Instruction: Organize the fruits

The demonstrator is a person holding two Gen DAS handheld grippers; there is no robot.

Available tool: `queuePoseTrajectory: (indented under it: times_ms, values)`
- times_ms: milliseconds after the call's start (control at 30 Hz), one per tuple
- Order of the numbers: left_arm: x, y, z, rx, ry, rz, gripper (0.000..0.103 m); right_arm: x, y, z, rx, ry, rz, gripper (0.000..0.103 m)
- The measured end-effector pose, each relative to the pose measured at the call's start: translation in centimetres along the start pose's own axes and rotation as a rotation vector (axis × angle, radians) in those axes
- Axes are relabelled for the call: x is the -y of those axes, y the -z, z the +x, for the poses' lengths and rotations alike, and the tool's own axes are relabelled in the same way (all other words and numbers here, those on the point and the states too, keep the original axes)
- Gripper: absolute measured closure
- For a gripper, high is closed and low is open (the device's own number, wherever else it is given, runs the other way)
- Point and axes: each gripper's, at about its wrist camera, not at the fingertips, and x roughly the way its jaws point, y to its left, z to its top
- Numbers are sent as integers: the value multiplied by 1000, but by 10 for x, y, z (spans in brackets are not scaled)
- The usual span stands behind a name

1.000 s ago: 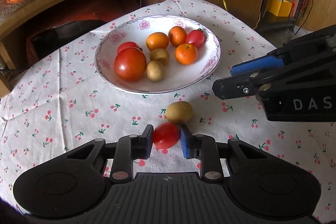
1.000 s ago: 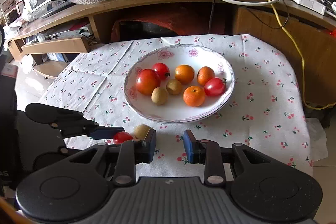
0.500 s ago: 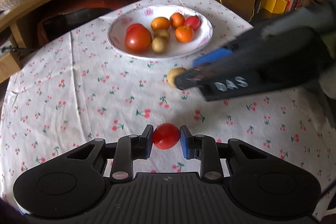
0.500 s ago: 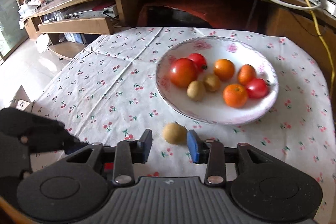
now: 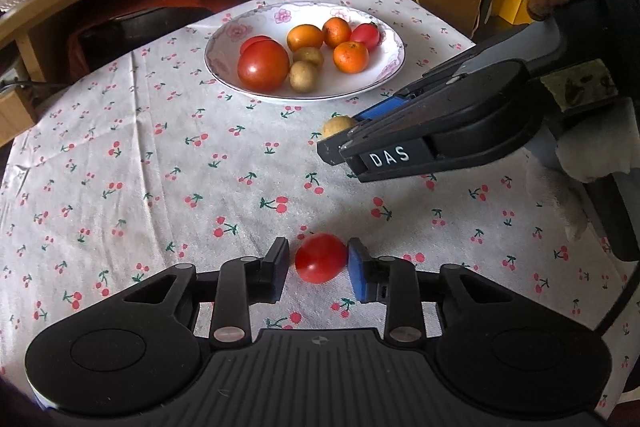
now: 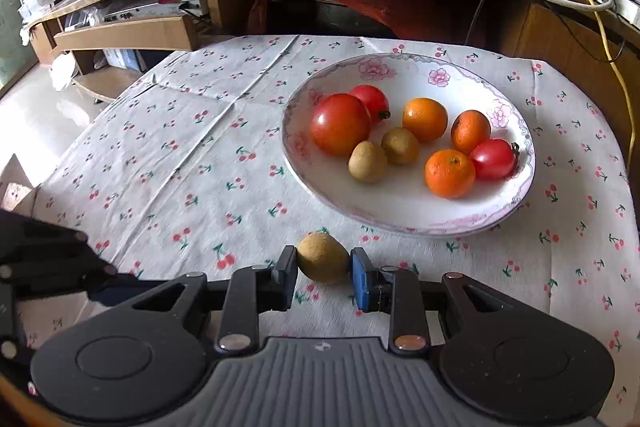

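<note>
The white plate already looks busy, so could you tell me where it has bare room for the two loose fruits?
The plate is bare along its near rim, in front of the brown fruit and the orange, and along its far floral side. The middle is crowded. The tablecloth left of the plate is free for passing.

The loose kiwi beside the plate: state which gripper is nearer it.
Right. The right gripper brackets the kiwi; the left gripper sits farther back around a small tomato.
</note>
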Motion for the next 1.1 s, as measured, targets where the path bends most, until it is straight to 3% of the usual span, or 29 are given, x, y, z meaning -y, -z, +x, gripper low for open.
queuePoseTrajectory:
  times_ms: [567,700,833,900,1100]
  values:
    - [34,29,-20,-10,-2,15,67,-15,96,-75,-71,86,0,73]
    - [40,33,-19,-18,-14,27,64,-16,101,-78,-63,94,-14,72]
    - [44,32,-19,-8,-11,53,59,-15,98,-76,-67,53,-23,62]
    - [42,31,-18,-8,-9,53,48,-15,98,-75,-69,35,-38,58]
    - [37,28,-17,1,-12,41,47,-9,97,-74,-57,37,-33,58]
